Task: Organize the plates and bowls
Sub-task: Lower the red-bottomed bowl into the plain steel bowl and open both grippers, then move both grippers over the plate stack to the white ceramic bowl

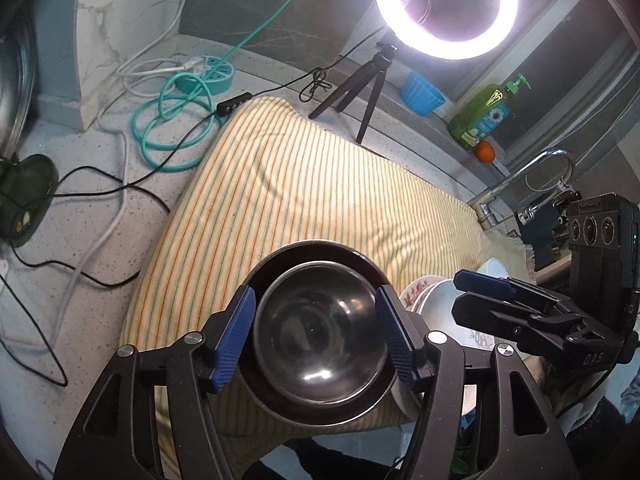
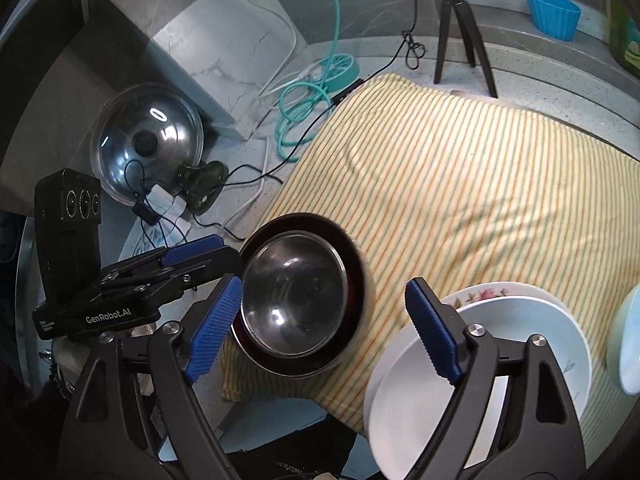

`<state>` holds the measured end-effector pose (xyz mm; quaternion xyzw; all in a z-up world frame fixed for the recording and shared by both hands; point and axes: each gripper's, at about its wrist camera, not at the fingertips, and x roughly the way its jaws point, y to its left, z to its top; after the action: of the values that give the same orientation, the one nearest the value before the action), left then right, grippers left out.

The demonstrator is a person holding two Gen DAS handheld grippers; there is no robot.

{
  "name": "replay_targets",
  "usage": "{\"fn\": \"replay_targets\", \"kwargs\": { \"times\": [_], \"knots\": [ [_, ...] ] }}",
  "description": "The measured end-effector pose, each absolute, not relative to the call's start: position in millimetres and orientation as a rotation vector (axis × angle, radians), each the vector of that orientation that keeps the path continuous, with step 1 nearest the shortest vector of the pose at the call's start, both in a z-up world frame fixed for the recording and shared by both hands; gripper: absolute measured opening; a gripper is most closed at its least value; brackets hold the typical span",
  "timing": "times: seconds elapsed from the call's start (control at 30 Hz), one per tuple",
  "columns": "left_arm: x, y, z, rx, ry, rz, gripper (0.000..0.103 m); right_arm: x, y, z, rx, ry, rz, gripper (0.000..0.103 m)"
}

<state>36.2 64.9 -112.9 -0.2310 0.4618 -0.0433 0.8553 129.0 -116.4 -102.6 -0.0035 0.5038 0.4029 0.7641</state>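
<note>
A steel bowl (image 1: 320, 332) sits nested inside a dark bowl (image 1: 316, 252) on the striped towel (image 1: 312, 184). My left gripper (image 1: 316, 336) is open, its blue pads on either side of the steel bowl; I cannot tell if they touch it. The same nested bowls (image 2: 294, 296) show in the right wrist view. My right gripper (image 2: 324, 328) is open and empty, hovering between those bowls and a stack of white plates (image 2: 500, 344) with a flowered plate (image 2: 488, 293) underneath. The right gripper (image 1: 484, 288) also shows at right in the left wrist view, over the plates (image 1: 436, 312).
A ring light on a tripod (image 1: 444, 4) stands behind the towel. Cables and a teal power strip (image 1: 208, 74) lie on the counter at left. A pot lid (image 2: 146, 142) leans on the wall. A blue cup (image 1: 422, 94), soap bottle (image 1: 482, 114) and faucet (image 1: 532, 172) are at right.
</note>
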Motion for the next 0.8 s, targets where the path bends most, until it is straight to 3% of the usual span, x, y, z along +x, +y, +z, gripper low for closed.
{"fn": "replay_targets", "kwargs": {
  "times": [0.8],
  "knots": [
    [90, -37, -94, -0.463, 0.929, -0.269, 0.062, 174, -302, -78, 0.178, 0.963, 0.502, 0.086]
  ]
}}
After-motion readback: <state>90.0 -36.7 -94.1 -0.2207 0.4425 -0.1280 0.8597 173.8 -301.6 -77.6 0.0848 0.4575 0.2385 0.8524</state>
